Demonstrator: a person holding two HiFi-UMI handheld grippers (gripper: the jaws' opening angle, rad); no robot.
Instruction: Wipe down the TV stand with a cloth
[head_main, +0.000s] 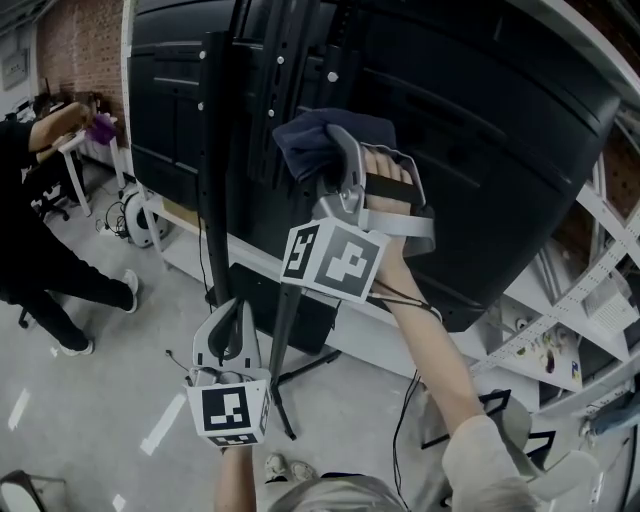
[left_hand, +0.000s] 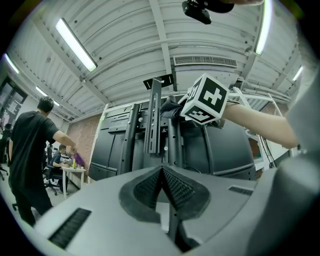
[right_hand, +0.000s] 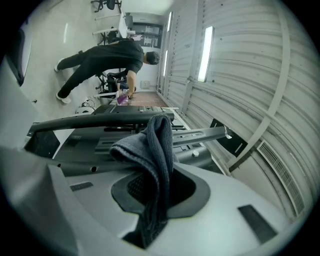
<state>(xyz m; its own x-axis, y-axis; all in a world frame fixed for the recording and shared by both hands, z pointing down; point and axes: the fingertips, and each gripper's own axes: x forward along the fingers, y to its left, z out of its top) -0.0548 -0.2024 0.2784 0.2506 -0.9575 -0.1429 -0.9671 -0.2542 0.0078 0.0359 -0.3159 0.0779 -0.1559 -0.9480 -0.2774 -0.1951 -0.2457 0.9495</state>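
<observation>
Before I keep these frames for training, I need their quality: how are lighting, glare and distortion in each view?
Head view: dim and low-contrast, so the dark cloth hardly separates from the black TV stand. Left gripper view: strip light glares, strong fisheye bending, dark corners. Right gripper view: cloth sharp, ceiling light blown out, edges curved.

Ahead: the TV back (head_main: 500, 150) and the TV stand's uprights (head_main: 214, 150) wall us off.
Left: we see open floor (head_main: 120, 380); a person (head_main: 40, 260) stands well apart.
Right: a shelf rack (head_main: 600, 290) hems us in.
Below: stand legs (head_main: 283, 380) and a cable (head_main: 403, 420) cross our path.
</observation>
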